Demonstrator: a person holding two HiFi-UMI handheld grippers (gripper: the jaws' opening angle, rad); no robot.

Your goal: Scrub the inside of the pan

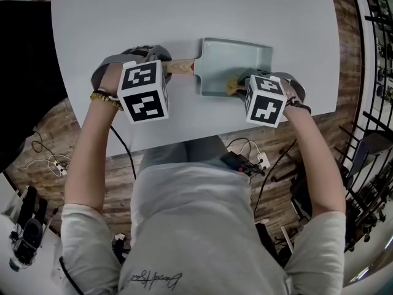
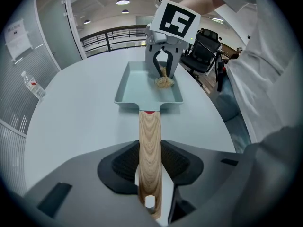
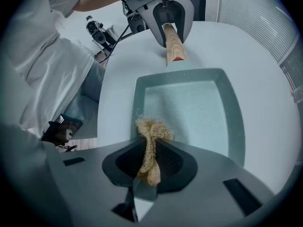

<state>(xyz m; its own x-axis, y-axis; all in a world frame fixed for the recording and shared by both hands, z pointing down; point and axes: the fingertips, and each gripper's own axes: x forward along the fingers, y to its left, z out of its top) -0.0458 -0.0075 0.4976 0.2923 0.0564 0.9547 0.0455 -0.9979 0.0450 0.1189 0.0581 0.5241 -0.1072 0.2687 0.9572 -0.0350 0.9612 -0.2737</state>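
White table with teal pan, office chair beyond

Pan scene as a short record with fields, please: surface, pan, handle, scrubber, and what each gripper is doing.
surface: table, pale
pan: rectangular, grey-green, flat on the table
handle: wooden, points to the person's left
scrubber: tan fibre wad, in the pan by the wall nearest the person
left gripper: shut on handle
right gripper: shut on scrubber
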